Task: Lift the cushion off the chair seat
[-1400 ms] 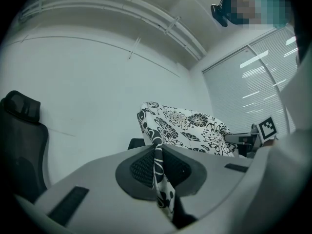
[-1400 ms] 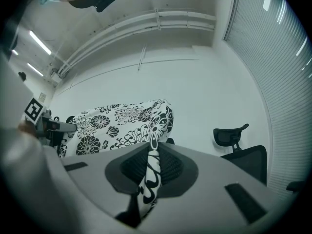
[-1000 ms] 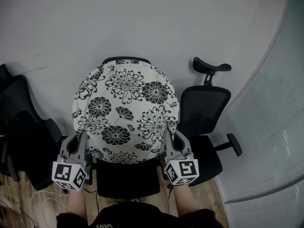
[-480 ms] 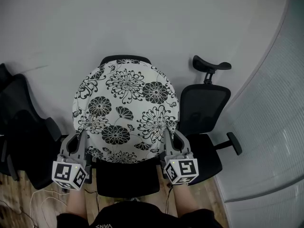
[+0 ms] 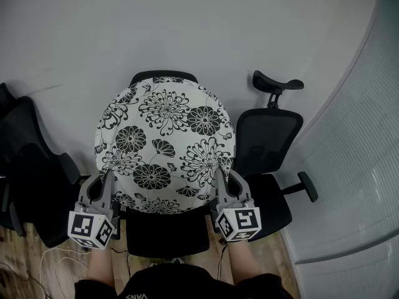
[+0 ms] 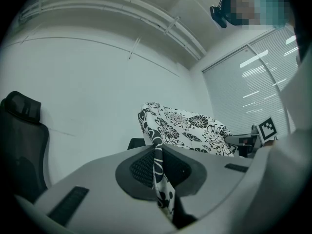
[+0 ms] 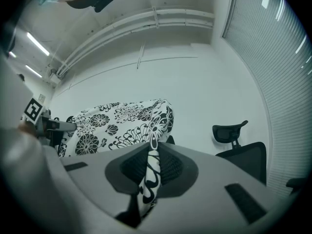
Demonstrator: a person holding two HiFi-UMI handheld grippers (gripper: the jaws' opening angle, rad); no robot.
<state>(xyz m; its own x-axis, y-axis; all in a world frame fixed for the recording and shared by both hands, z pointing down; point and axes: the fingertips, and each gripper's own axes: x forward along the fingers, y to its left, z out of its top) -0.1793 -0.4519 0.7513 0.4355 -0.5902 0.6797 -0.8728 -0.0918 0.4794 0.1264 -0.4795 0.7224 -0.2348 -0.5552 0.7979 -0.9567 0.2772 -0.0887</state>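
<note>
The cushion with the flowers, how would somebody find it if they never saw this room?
Look along the plain grey wall to the row of black office chairs; the cushion is held above the middle chair, pinched at its lower corners by the left gripper and right gripper. It is the only white, flower-printed thing among all-black chairs.

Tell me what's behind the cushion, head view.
Only the top edge of the backrest shows above the cushion; the rest of it is covered. Below the cushion, the front of the black seat shows; its rear is hidden.
</note>
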